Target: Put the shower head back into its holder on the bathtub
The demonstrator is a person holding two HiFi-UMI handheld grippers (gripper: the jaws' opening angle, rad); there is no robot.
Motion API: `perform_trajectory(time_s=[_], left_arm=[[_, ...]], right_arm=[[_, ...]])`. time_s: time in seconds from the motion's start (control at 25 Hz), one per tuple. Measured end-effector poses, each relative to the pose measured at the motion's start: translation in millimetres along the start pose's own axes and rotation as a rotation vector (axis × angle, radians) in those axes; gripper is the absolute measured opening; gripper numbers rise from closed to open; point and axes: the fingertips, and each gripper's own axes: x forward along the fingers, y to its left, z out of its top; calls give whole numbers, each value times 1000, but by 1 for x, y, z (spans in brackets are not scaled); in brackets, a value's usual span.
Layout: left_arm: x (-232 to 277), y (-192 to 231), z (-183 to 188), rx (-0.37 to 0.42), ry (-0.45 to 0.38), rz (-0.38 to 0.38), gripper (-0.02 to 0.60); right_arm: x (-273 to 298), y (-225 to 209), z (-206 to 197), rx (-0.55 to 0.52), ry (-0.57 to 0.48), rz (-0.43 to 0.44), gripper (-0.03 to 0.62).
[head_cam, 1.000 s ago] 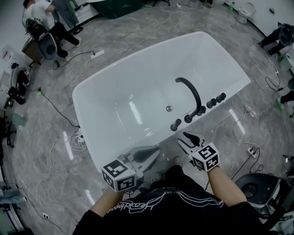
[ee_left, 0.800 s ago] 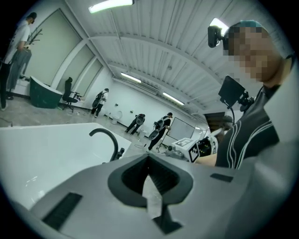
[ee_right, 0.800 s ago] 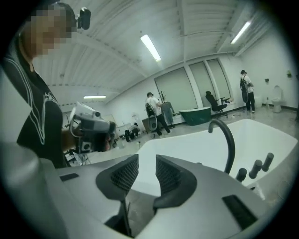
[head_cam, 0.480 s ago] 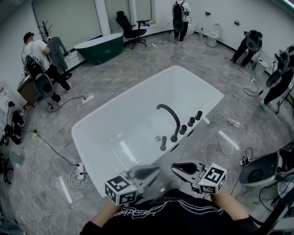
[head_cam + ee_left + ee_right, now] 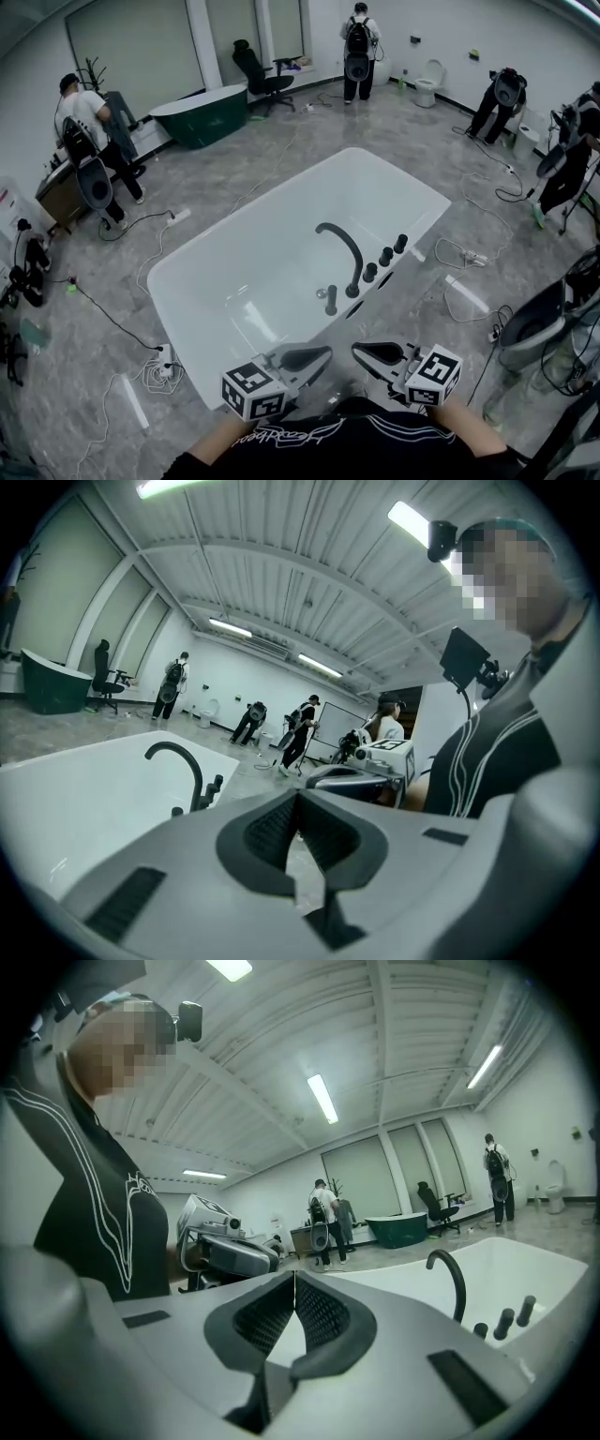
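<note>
The white bathtub point(image 5: 234, 272) lies in front of me. A black arched spout point(image 5: 341, 246) and three black knobs point(image 5: 385, 256) sit on its near right rim. Left of the spout a short black upright piece point(image 5: 330, 300) stands on that rim; it may be the shower head. Both grippers hang close to my chest, short of the tub. My left gripper point(image 5: 325, 352) is shut and empty, its pads point(image 5: 281, 829) meeting. My right gripper point(image 5: 357, 350) is also shut on nothing, its pads point(image 5: 314, 1312) together. The spout point(image 5: 180, 759) shows in the left gripper view and, as the same spout point(image 5: 452, 1277), in the right one.
Cables point(image 5: 103, 309) trail over the grey marble floor around the tub. A dark green tub point(image 5: 199, 112) and an office chair point(image 5: 253, 66) stand at the back. Several people point(image 5: 86, 141) work around the room. A toilet point(image 5: 427, 82) is at the far right.
The right gripper's jaws have gone from open to shut. Both grippers pulled away from the tub rim toward my chest. The head view lifted to take in the room.
</note>
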Motion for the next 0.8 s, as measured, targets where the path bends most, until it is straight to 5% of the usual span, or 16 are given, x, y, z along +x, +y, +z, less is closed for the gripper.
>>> perform_trajectory(time_s=[0.2,0.48,0.8], left_arm=[[-1,-16,17,-8,19,-15,5],[15,-10,-13,-13,50,-26,5],[-9,-25,23,-41,48,-53,5]], right_arm=[[-14,7,20,19,1,-15,15],[-10,2,-12,22,9,-25,15],[-6,21,35,42,15,-45,15]])
